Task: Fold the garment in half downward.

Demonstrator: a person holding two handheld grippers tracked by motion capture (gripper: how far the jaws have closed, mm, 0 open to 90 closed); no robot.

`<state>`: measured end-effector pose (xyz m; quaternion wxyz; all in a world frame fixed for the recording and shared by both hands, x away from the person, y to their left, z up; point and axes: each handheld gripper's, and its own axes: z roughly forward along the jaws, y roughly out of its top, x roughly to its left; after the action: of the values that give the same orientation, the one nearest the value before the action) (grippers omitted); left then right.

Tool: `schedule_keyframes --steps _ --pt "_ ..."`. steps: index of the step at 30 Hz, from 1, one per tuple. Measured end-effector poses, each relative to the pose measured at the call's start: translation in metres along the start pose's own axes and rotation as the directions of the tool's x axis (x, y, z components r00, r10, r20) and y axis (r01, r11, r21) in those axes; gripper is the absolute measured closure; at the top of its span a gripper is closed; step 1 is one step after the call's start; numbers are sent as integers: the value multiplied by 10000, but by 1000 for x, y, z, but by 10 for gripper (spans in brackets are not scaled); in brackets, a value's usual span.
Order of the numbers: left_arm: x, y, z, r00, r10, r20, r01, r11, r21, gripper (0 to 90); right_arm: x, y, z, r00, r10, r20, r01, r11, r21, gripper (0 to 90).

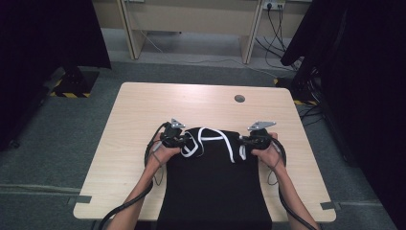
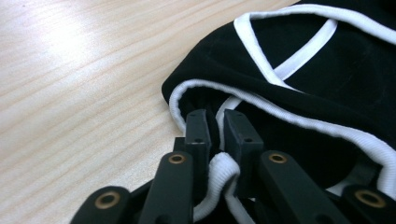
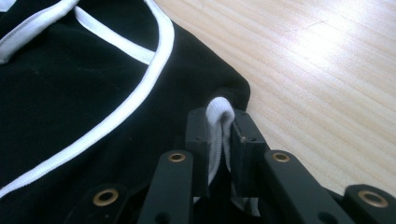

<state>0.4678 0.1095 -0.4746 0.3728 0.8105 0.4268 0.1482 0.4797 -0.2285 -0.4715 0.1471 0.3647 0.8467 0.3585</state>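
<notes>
Pale wood bench, grey floor round it: my left gripper and right gripper, jaws clamped on the black garment's white trim.

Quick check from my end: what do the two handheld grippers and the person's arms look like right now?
Both the left gripper and right gripper are black, each topped by a grey three-cornered plate and trailing a thick black cable. Their jaws are flat black bars on links with brass-coloured rivets. The forearms are bare, no sleeves showing.
</notes>
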Motion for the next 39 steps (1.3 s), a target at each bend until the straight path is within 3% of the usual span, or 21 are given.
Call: schedule_keyframes --steps 9,14,19,24,31,33,36,39 --pt "-3 2 -3 9996 251 -91 -251 9996 -85 825 -2 5 -10 9999 147 -54 -148 9993 -331 810" --pt "-3 6 -7 9999 142 -93 -145 9993 -344 828 -2 11 -15 10000 -33 -8 32 9989 -461 814" --pt "3 14 -7 9998 11 -211 -19 9994 -357 830 -7 21 -16 9999 108 59 -104 9981 -605 815" --pt "13 28 -9 9992 -302 -279 279 9965 -782 831 -11 36 -18 9997 105 209 -87 9964 -842 815" --pt "17 51 -12 9976 -267 -635 204 9951 -970 830 -16 53 -22 9991 198 381 -151 9926 -1205 815" --pt "18 59 -15 9971 -354 -672 273 9927 -1177 830 -17 59 -24 9988 164 453 -104 9916 -1292 816" --pt "20 72 -23 9974 -589 -405 528 9892 -1364 828 -19 69 -31 9981 94 605 -3 9888 -1491 815" --pt "20 81 -33 9965 -642 -543 545 9849 -1645 829 -17 80 -40 9975 -43 702 171 9832 -1818 816"
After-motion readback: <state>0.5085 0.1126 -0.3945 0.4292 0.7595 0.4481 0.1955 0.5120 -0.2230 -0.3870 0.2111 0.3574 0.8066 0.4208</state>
